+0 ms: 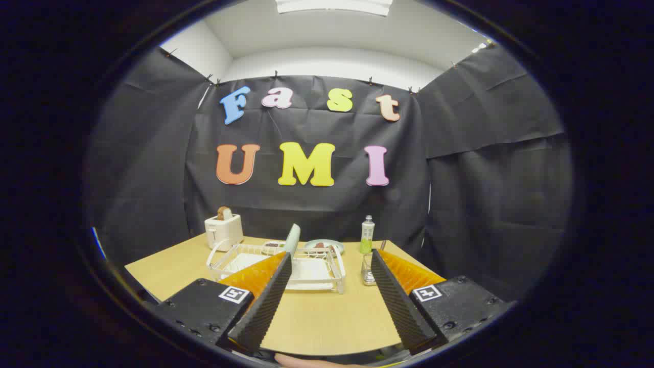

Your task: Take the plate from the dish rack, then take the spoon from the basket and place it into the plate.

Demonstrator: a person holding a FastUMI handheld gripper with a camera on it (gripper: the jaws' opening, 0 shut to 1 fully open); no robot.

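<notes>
Gripper view, tongs (331,263) spread wide and empty, level above the table (327,317), dish rack (306,268) beyond, plate (292,239) upright in it.

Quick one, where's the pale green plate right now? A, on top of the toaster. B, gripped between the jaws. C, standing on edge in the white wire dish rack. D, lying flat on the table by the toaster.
C: the plate stands on edge in the dish rack, beyond the open gripper, whose jaws hold nothing.

Tool (331,260) held level, fingers spread wide apart, nothing gripped between them
</notes>
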